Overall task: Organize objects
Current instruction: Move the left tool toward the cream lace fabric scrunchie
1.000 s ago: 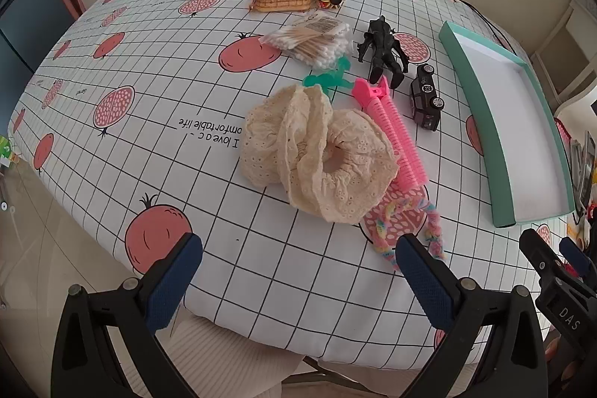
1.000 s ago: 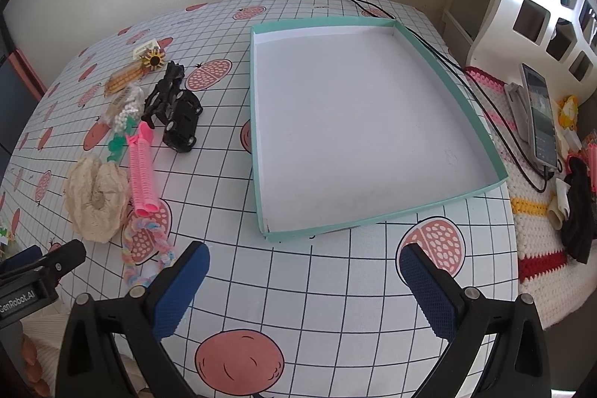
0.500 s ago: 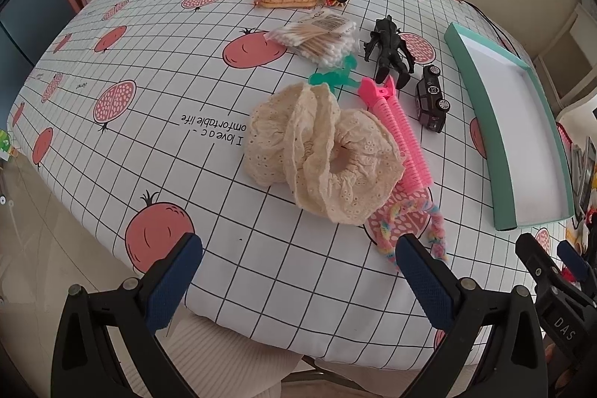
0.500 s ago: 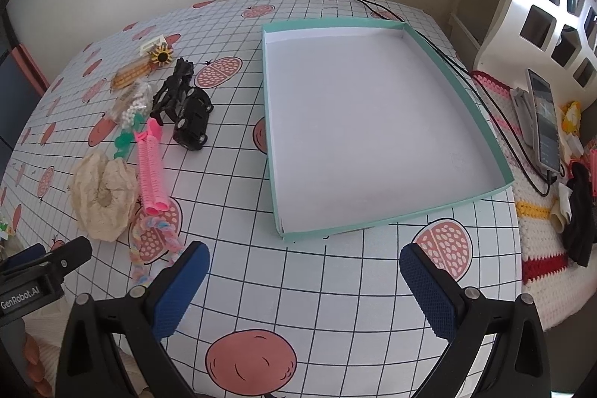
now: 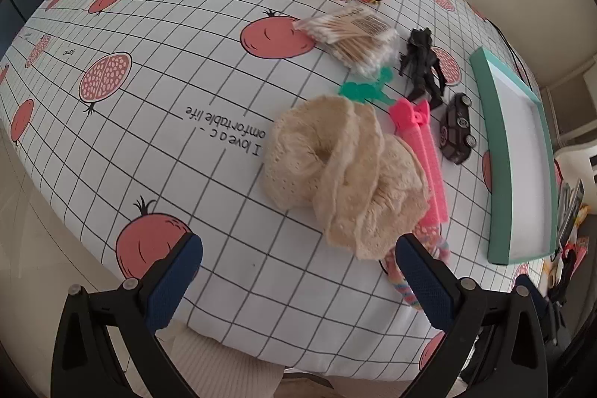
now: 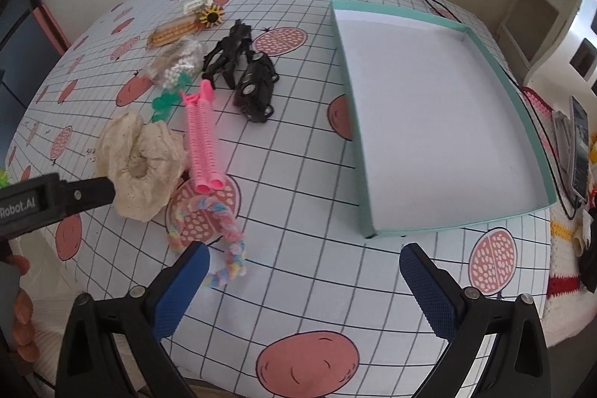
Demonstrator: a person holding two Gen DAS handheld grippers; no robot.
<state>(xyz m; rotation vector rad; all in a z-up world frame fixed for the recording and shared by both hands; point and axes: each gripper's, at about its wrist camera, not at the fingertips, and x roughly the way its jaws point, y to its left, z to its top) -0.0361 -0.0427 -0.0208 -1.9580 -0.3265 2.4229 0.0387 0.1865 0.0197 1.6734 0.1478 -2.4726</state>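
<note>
Left gripper (image 5: 298, 271) with both blue fingers (image 5: 173, 280) spread wide, holding nothing — it hangs over the near edge of the table (image 5: 149, 92), its right pad just beside the cream lace scrunchie (image 5: 335, 166) and over the pastel braided hair tie (image 5: 401, 282). Right gripper (image 6: 304, 280) likewise wide open and empty, its left pad near that hair tie (image 6: 224, 241), apart from the empty teal tray (image 6: 440, 122). Pink hair clip (image 6: 201, 137), black toy car (image 6: 257, 88), black figure (image 6: 227, 53) and cotton swabs (image 5: 350, 36) lie clustered on the cloth — left of the tray.
</note>
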